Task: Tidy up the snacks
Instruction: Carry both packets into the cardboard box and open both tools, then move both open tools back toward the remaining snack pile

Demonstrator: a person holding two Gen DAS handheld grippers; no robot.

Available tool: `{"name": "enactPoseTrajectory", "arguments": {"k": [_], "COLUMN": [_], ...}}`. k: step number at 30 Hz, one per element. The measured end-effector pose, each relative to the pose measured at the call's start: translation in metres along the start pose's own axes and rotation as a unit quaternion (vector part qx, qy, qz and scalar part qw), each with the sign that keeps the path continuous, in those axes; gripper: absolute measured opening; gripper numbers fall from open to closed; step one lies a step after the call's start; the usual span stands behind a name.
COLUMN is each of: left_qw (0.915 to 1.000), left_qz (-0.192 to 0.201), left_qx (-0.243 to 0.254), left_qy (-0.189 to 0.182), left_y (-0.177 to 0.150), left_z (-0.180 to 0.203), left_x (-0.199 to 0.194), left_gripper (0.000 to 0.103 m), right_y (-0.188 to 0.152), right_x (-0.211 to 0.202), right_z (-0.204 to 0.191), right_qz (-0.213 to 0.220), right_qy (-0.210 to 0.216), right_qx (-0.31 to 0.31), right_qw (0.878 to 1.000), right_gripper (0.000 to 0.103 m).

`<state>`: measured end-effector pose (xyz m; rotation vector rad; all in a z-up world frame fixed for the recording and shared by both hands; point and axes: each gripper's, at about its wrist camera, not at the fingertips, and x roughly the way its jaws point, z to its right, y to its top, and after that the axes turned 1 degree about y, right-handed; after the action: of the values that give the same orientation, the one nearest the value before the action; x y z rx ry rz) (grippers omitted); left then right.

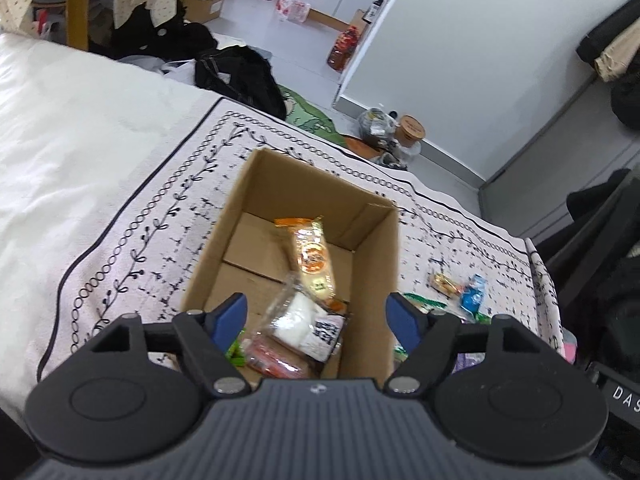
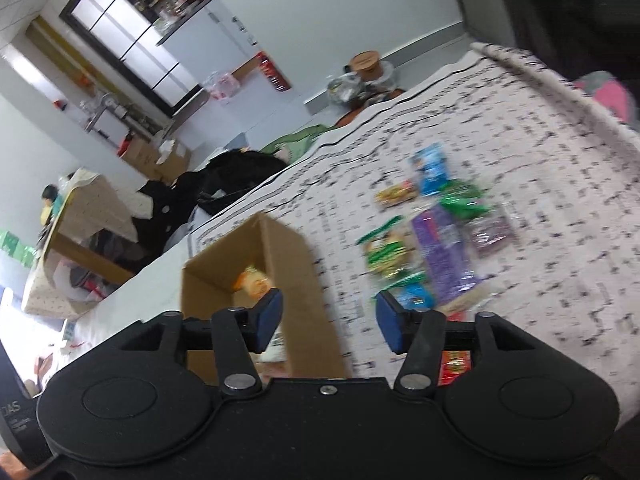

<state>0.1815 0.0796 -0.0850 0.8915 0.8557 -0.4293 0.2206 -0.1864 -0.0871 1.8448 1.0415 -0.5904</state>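
The left gripper hangs over the open cardboard box, its 2 blue-padded fingers spread wide apart with nothing between them. The box stands on a patterned cloth that covers a bed, near the cloth's far edge. Inside it lie an orange-and-yellow packet against the far wall, a clear packet with white contents nearer the camera, and a reddish packet touching that one. The right gripper hovers just beside the box's right wall, fingers also apart and holding nothing. On the cloth to the right of the box a loose cluster of snacks lies blurred: a purple packet, green packets, a blue packet toward the far edge and a small yellow-red one beside it.
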Motion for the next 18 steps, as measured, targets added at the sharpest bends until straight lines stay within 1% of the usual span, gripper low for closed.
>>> {"name": "enactPoseTrajectory", "arguments": {"k": [4,10,13,15,18], "left_qw": [0.9998,0.9987,0.9977,0.9969,0.9959], "left_qz": [0.001,0.007,0.012,0.013,0.014], "left_qx": [0.017,0.045,0.059,0.068,0.079], "left_qy": [-0.005,-0.022,-0.031,-0.036,-0.043], "left_y": [-0.005,-0.015,-0.021,-0.024,-0.029], "left_z": [0.014,0.037,0.049,0.058,0.07], "left_x": [-0.001,-0.004,-0.005,-0.004,-0.002], "left_gripper": [0.075,0.075,0.075,0.075,0.075], "right_y": [0.003,0.005,0.005,0.006,0.009], "right_x": [-0.009,-0.014,-0.014,-0.013,-0.013], "right_z": [0.023,0.054,0.068,0.075,0.087], "right_qz": [0.008,0.015,0.015,0.015,0.02], "right_qy": [-0.011,-0.023,-0.022,-0.022,-0.018], "right_qx": [0.01,0.027,0.035,0.035,0.039], "right_qw": [1.0,0.999,0.999,0.999,0.999], "right_gripper": [0.054,0.056,0.057,0.059,0.061]}}
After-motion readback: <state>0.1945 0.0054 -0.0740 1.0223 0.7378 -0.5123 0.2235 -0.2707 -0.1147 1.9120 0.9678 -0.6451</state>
